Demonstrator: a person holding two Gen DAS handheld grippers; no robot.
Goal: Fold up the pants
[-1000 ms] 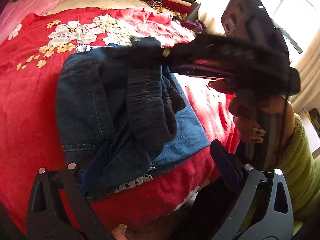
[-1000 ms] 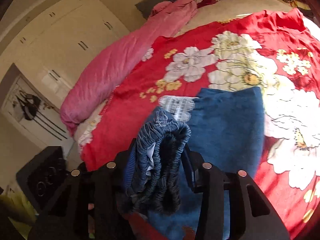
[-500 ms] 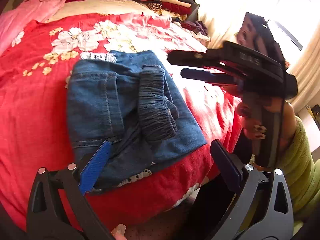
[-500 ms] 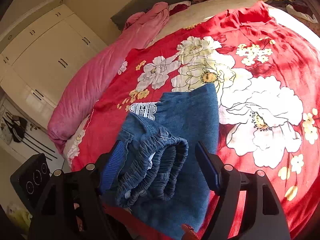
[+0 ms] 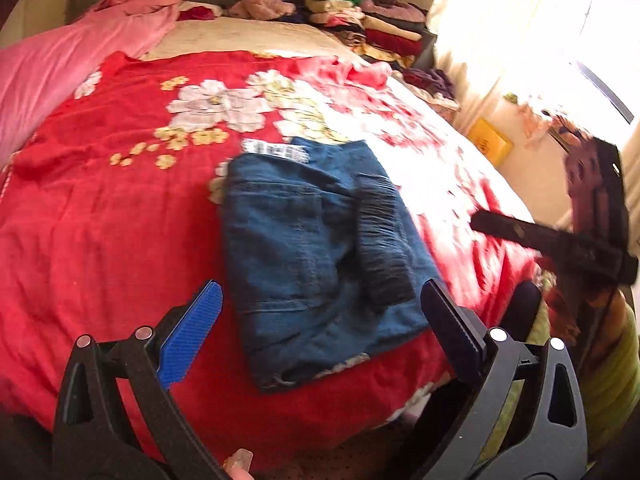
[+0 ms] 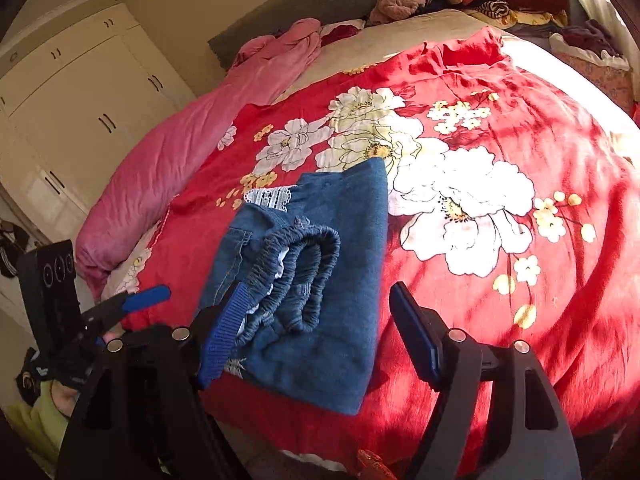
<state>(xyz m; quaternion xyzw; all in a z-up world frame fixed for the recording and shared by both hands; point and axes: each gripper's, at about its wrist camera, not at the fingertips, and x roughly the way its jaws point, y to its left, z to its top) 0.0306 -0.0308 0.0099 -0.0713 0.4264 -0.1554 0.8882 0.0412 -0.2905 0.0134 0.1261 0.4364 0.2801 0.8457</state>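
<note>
The blue denim pants (image 5: 304,240) lie folded on the red flowered blanket (image 5: 100,208), with the elastic waistband (image 6: 296,276) doubled on top and a white lace hem (image 6: 268,198) at the far end. My left gripper (image 5: 320,292) is open and holds nothing; it hangs back over the bed's near edge, short of the pants. My right gripper (image 6: 318,290) is also open, and its left pad (image 6: 224,332) stands just beside the waistband without pinching it. In the left wrist view, the right gripper's fingers (image 5: 516,232) reach in from the right, off the pants.
A pink quilt (image 6: 180,148) runs along the bed's far left side. Folded clothes (image 5: 372,20) are piled at the head of the bed. White wardrobe doors (image 6: 72,92) stand beyond the quilt, and a bright window (image 5: 580,40) is at the right.
My right gripper opened, let go of the waistband and drew back to the right. The pants dropped flat onto the blanket. My left gripper pulled back and rose.
</note>
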